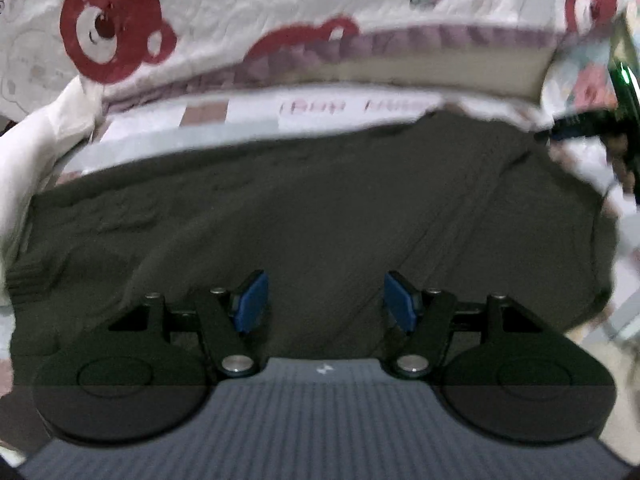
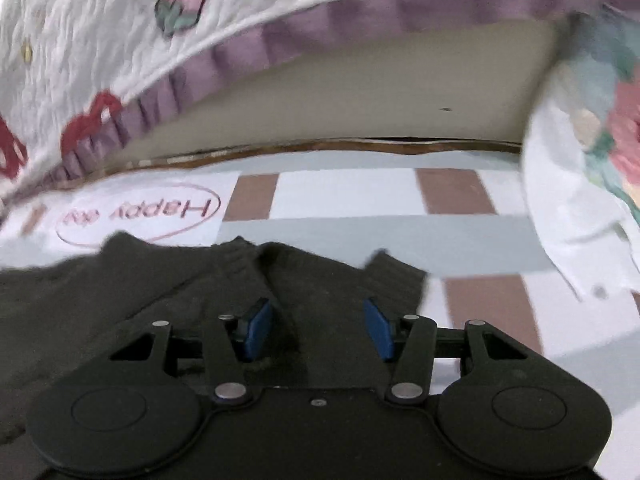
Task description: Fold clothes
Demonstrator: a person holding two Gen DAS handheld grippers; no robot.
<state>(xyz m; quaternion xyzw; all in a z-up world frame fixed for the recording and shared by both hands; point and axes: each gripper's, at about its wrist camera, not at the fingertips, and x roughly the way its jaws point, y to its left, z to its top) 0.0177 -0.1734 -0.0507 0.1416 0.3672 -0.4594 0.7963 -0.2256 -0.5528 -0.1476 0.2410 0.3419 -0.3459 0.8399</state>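
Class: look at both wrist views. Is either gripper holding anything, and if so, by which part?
Nothing is held. The left gripper and right gripper stand open above the dark sweater, pads clear of the cloth.

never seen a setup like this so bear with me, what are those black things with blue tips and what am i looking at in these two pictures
Each picture comes from a camera mounted on a hand-held gripper that a person carries, looking forward along its two fingers. One view belongs to the left hand-held gripper, the other to the right hand-held gripper. The blue tips are its pads. A dark knitted garment lies spread on a checked sheet printed "Happy day", with a quilt showing red bears behind it. Both hand-held grippers stand open above the garment; neither holds anything.
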